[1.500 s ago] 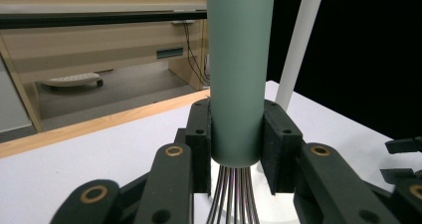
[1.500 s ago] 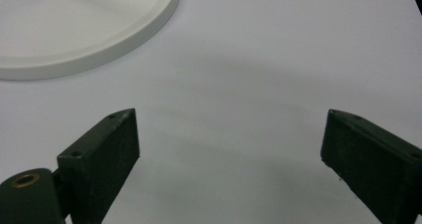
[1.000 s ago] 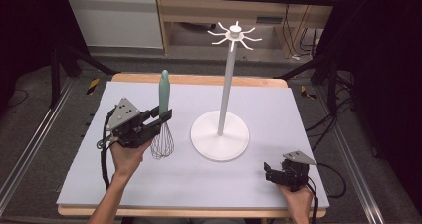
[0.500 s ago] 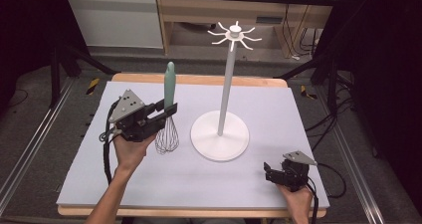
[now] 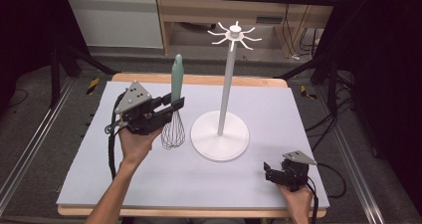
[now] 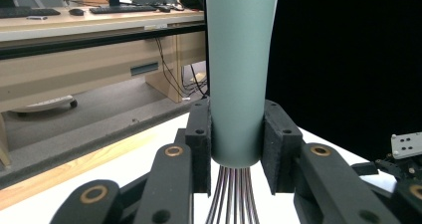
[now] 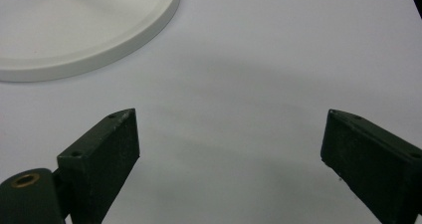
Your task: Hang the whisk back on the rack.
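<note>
One whisk (image 5: 174,115) stands upright near the bench's (image 5: 298,134) left edge, squeezed at its handle bottom by the left gripper (image 5: 171,104). It looks light; its thin wires could bend, so hold the stiff handle. By the front right corner, the right gripper (image 5: 269,172) rests with jaws wide apart.

In the left gripper view the whisk (image 6: 239,74) runs off the top edge at its handle and off the bottom at its wires. The right gripper view crops the white stand base (image 7: 84,30) at top and left.
</note>
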